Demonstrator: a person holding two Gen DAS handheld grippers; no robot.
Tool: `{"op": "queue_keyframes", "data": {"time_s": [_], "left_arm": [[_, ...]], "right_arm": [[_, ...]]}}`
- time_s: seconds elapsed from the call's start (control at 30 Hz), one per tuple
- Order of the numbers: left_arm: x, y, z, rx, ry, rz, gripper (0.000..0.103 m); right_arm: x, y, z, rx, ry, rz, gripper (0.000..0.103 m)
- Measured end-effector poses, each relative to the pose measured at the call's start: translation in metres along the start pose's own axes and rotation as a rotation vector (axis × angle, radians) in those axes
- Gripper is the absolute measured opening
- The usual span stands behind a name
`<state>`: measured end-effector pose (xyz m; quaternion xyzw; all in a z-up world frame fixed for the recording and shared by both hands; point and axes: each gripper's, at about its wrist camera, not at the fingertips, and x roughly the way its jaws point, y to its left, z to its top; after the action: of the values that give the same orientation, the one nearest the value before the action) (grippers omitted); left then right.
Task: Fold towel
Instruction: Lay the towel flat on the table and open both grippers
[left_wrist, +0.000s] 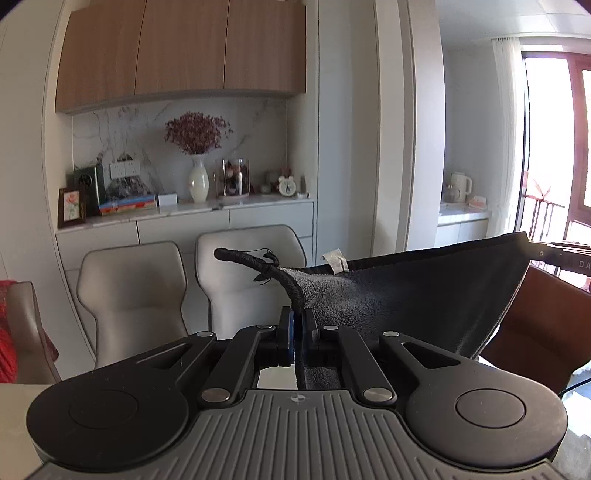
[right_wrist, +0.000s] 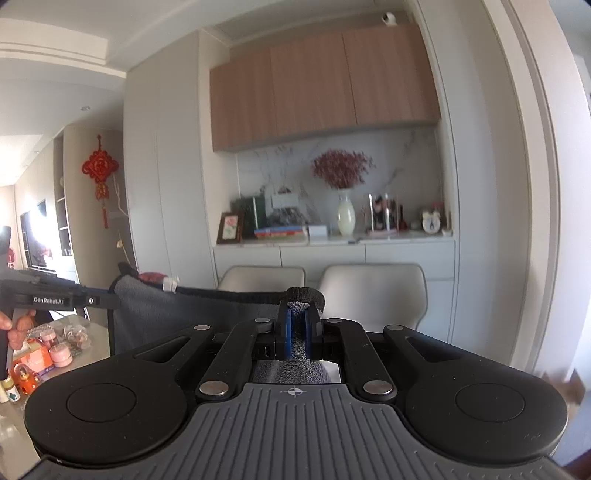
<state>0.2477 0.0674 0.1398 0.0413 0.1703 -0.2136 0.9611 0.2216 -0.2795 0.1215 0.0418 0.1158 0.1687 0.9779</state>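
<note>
We cannot see the towel's (left_wrist: 424, 295) lower half — cut off; our left gripper (left_wrist: 295, 325) and right gripper (right_wrist: 298, 325) each pinch a corner, cloth stretching toward three o'clock and nine o'clock.

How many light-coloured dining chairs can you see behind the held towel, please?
2: one chair on the left and another chair beside it on the right, both below the sideboard; the towel may hide more.

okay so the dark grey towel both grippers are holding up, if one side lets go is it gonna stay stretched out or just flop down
Likely flop. The towel sags between the left gripper and the right gripper, so it looks limp, not stiff. Its looped terry pile suggests decent friction, so the remaining pinch would probably hold. The freed corner would probably swing down under the clamped one.
</note>
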Motion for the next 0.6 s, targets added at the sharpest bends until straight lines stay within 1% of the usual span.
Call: {"op": "queue_keyframes", "data": {"time_s": [0.07, 0.1, 0.13, 0.17, 0.23, 0.3, 0.4, 0.43, 0.5, 0.53, 0.57, 0.6], "left_arm": [[-0.011, -0.002, -0.009, 0.002, -0.016, -0.004, 0.003], [-0.016, -0.004, -0.019, 0.006, -0.013, -0.01, 0.003], [-0.022, -0.007, -0.034, 0.012, -0.002, -0.017, 0.003], [-0.027, -0.011, -0.052, 0.018, 0.018, -0.024, 0.003], [-0.037, -0.019, -0.089, 0.025, 0.062, -0.038, 0.004], [-0.043, -0.027, -0.133, 0.001, 0.148, -0.053, 0.004], [-0.051, -0.035, -0.206, -0.076, 0.331, -0.046, 0.006], [-0.054, -0.034, -0.226, -0.1, 0.386, -0.034, 0.006], [-0.063, -0.026, -0.254, -0.132, 0.474, -0.005, 0.006], [-0.071, -0.024, -0.264, -0.14, 0.505, 0.005, 0.006], [-0.078, -0.023, -0.269, -0.143, 0.524, 0.013, 0.007], [-0.082, -0.021, -0.271, -0.144, 0.536, 0.018, 0.008]], "right_arm": [[-0.004, 0.004, 0.005, -0.012, -0.018, 0.004, 0.007], [-0.01, 0.006, -0.004, -0.006, -0.007, 0.004, 0.007], [-0.021, 0.013, -0.022, 0.002, 0.016, 0.0, 0.008], [-0.028, 0.015, -0.038, 0.011, 0.047, -0.006, 0.008], [-0.038, 0.014, -0.077, 0.056, 0.165, -0.015, 0.008], [-0.048, 0.014, -0.116, 0.102, 0.283, -0.024, 0.008], [-0.064, 0.013, -0.175, 0.17, 0.46, -0.037, 0.01], [-0.069, 0.013, -0.195, 0.193, 0.519, -0.042, 0.012], [-0.08, 0.014, -0.234, 0.235, 0.63, -0.05, 0.012], [-0.09, 0.02, -0.248, 0.24, 0.662, -0.053, 0.012], [-0.094, 0.021, -0.254, 0.244, 0.687, -0.063, 0.012], [-0.096, 0.021, -0.253, 0.25, 0.69, -0.061, 0.012]]}}
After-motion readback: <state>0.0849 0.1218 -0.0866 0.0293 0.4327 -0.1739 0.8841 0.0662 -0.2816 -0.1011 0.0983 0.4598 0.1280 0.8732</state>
